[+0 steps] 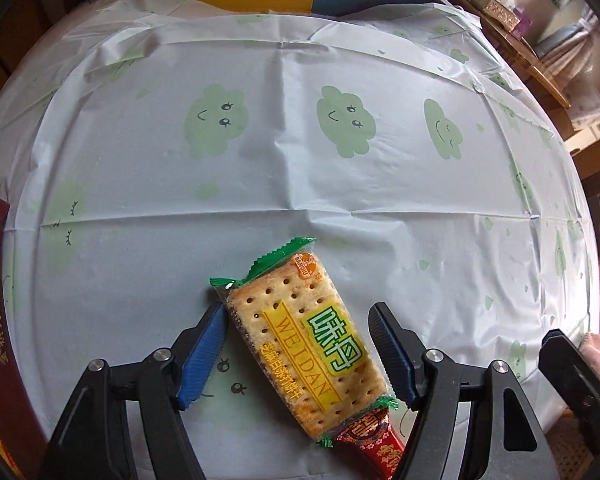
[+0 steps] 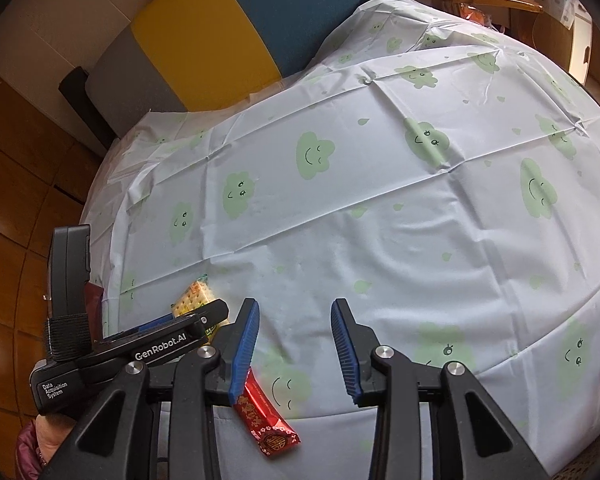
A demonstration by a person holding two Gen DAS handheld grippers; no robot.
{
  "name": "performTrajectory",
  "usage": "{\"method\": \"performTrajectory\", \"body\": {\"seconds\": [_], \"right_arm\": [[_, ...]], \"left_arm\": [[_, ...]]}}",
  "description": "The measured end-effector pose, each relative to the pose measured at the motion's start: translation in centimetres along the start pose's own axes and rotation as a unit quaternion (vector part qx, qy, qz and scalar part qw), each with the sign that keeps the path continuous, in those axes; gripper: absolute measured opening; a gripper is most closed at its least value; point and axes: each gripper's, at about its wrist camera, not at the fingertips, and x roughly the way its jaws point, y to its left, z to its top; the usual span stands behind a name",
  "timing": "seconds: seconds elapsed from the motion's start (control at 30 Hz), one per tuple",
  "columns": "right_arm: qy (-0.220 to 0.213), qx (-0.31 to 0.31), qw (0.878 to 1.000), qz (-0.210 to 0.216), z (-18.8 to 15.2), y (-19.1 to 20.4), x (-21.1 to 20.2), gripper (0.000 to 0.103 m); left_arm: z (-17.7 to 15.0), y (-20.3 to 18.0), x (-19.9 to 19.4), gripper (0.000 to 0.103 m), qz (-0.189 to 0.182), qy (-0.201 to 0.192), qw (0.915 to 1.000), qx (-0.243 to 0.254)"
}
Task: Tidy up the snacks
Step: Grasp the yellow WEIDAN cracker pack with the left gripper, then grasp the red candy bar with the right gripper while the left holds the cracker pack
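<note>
1. My left tool point(image 1: 300, 354) is spread wide around the cracker packet point(image 1: 304, 340), which lies flat on the counter point(image 1: 340, 184), slanted between the two blue pads. The left pad sits just beside, perhaps touching, the packet's long edge near its far end; the right pad stands apart from it. Nothing is gripped.
2. At the packet's near end lies a red candy wrapper point(image 1: 374, 446), its tip at or under the packet's green crimped seal; I cannot tell which overlaps.
3. My right tool point(image 2: 294, 346) is also spread and holds nothing. Its left pad hangs over one end of the same red candy wrapper point(image 2: 266, 420), which lies mostly below and outside the gap.
4. I judge the step in hand to be picking up the cracker packet with the left tool.
5. The next move calls for squeezing the pads onto the packet's long edges; since it sits askew, turning the tool to match would help, and a gentle squeeze, as crackers break.
6. Farther off, the cloud-printed cloth shows no other snacks, and no container is visible.
</note>
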Motion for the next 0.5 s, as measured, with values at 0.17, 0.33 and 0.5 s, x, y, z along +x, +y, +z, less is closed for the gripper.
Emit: {"method": "performTrajectory", "body": {"seconds": [0.17, 0.33, 0.5], "right_arm": [[-0.002, 0.003, 1.000, 0.006, 0.0, -0.1, -0.1, 0.038], [0.007, 0.001, 1.000, 0.014, -0.1, 0.0, 0.2, 0.038], [0.048, -0.039, 0.998, 0.024, -0.8, 1.6, 1.6, 0.038]], "left_arm": [[-0.2, -1.5, -0.4, 0.054, 0.021, -0.024, 0.9971, 0.069], [-2.6, 1.4, -2.8, 0.054, 0.028, -0.051, 0.9912, 0.119], [-5.4, 5.3, -3.8, 0.054, 0.053, -0.053, 0.9874, 0.139]]}}
